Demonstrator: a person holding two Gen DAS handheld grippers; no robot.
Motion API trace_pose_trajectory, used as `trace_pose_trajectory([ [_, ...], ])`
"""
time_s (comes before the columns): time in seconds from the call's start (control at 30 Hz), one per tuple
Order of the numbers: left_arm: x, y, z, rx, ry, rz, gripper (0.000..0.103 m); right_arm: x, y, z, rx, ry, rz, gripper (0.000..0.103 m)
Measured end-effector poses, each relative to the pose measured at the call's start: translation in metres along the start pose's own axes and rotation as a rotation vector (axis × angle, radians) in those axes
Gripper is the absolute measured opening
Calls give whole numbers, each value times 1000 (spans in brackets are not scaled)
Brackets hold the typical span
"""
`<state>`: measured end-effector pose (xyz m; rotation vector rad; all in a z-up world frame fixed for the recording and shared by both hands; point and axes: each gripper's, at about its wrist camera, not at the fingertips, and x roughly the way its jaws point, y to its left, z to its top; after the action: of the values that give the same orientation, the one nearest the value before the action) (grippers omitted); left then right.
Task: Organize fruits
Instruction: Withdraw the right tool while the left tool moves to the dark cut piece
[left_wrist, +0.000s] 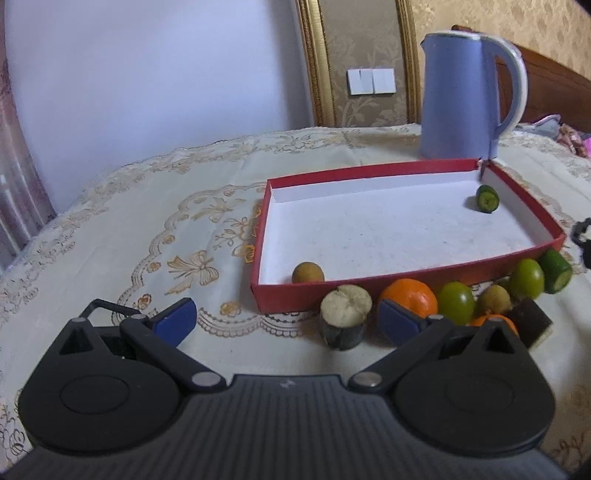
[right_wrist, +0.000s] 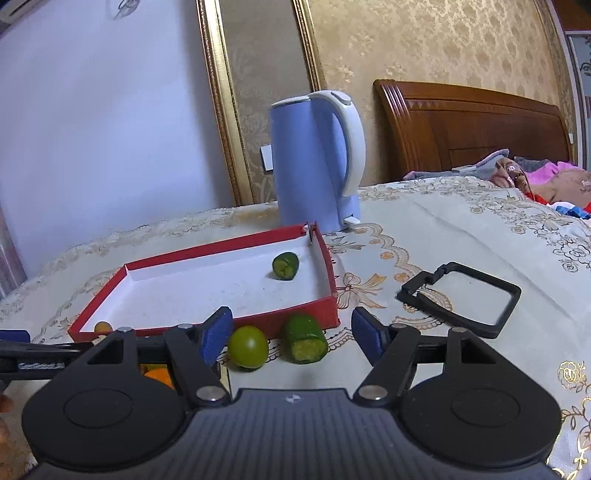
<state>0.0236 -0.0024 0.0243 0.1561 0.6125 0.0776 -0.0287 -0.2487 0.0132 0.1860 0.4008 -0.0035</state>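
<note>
2 pcs sit in the shallow red cardboard tray (left_wrist: 436, 168): cut green cucumber stub (left_wrist: 487, 198) at 1 o'clock, brown round fruit (left_wrist: 308, 273) at 7. Approx 8 pcs left along its front edge, incl. orange tangerine (left_wrist: 408, 297). Left gripper (left_wrist: 284, 317) and right gripper (right_wrist: 291, 334) both released, nothing held.

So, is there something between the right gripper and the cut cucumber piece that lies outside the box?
Nothing visible stands between them. The right gripper is open, and the cucumber piece lies on the cloth just ahead, between its fingers. A green tomato sits close beside the piece, on its left.
</note>
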Motion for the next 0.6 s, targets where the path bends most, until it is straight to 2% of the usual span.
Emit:
trace_pose_trajectory([
  [0.4, 14, -12, 6, 25, 19, 64, 103, -1, -2, -2, -2, 8, 2, 71],
  [0.57, 3, 4, -2, 12, 25, 57, 103, -8, -1, 0, -13, -12, 10, 72],
  [0.6, 0, 7, -4, 16, 32, 79, 103, -10, 0, 0, -15, -19, 11, 75],
])
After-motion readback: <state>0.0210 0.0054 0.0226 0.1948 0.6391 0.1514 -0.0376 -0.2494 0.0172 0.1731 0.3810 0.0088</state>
